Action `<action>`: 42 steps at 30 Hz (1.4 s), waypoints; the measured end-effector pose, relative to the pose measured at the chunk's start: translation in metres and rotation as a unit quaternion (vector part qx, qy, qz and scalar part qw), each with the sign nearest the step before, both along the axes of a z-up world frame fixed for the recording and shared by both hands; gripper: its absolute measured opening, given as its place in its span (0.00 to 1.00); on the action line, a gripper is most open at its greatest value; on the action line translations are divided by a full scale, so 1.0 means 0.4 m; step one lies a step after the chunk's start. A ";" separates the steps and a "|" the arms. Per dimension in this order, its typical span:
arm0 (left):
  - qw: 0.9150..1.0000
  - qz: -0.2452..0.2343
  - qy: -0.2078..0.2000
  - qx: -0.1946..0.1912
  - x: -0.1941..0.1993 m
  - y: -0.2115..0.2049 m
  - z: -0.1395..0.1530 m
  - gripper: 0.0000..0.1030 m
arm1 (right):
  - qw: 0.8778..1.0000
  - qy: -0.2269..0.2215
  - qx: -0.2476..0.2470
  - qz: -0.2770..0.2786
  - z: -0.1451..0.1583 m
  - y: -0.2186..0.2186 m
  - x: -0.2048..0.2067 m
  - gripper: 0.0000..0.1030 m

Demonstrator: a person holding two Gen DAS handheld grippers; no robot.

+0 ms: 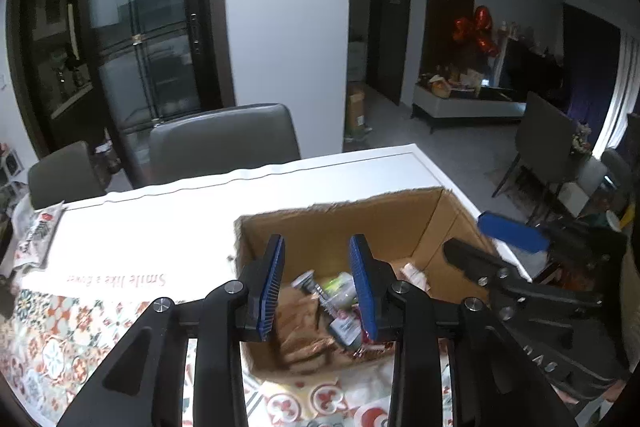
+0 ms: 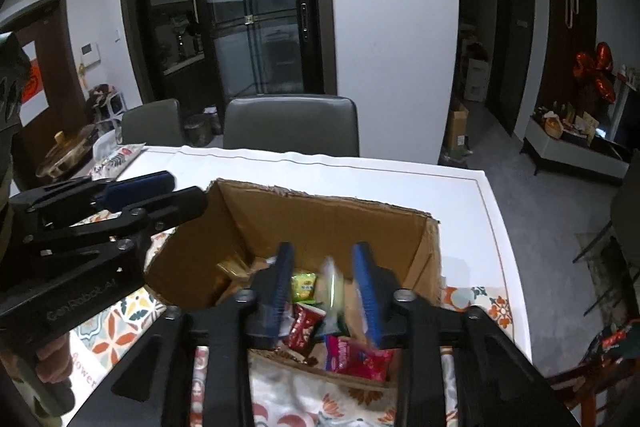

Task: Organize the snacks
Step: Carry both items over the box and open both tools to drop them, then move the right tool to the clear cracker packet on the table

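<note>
Left wrist view: looking steeply down into an open cardboard box (image 1: 400,223), set on a patterned cloth (image 1: 60,339) over a white table (image 1: 160,219). Hovering the left gripper (image 1: 317,251) above the near rim, jaws spread, nothing pinched between the blue pads (image 1: 272,279). Seen through the gap, down on the box floor: a loose heap of snacks (image 1: 340,327), among them a dark packet and a pale greenish one, both too blurred to read. Off to the right, above the box's far corner, the right gripper (image 1: 488,241), seen side-on and angled inward. Probably held that way so as to work the same box from its own side without crossing the other tool.

Right wrist view: looking into the same box from the other side, with the right gripper (image 2: 323,255) over the near edge, jaws apart and pressing on nothing. Between them, touching neither pad, a smeared pale packet (image 2: 332,287); cannot tell whether falling or lying. Below it a green packet (image 2: 304,285), a red one (image 2: 304,327) and a pink-red one (image 2: 360,359), all jumbled, not yet sorted. At the left rim, the left gripper (image 2: 180,193), tilted towards the box. Judging by the disorder, early in the tidying, with everything kept in the box to stop strays spreading over the cloth.
</note>
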State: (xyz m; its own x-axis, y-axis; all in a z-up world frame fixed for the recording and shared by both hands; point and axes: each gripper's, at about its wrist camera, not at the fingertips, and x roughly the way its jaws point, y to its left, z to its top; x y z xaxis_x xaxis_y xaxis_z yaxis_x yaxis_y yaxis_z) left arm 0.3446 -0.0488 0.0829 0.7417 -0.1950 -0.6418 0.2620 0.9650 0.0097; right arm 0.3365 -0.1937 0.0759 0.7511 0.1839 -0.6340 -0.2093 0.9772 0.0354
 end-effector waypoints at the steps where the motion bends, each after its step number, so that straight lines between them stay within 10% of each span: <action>1: 1.000 0.005 -0.003 0.007 -0.012 0.001 0.000 0.36 | 1.000 -0.005 -0.003 0.001 0.003 0.000 -0.011 0.38; 19: 0.996 0.029 -0.076 0.022 -0.344 0.060 0.015 0.61 | 0.998 -0.048 0.009 0.026 0.023 0.020 -0.299 0.58; 42: 0.998 0.045 0.033 0.034 -0.573 0.092 -0.179 0.73 | 0.996 0.070 -0.004 0.062 -0.195 0.050 -0.497 0.60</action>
State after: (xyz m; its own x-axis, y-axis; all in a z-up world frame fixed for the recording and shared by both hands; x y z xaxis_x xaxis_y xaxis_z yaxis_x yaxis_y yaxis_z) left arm 0.1152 -0.0120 0.0115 0.7093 -0.0833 -0.6999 0.1758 0.9825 0.0612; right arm 0.1378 -0.1737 -0.0023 0.6274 0.2640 -0.7326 -0.3220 0.9445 0.0646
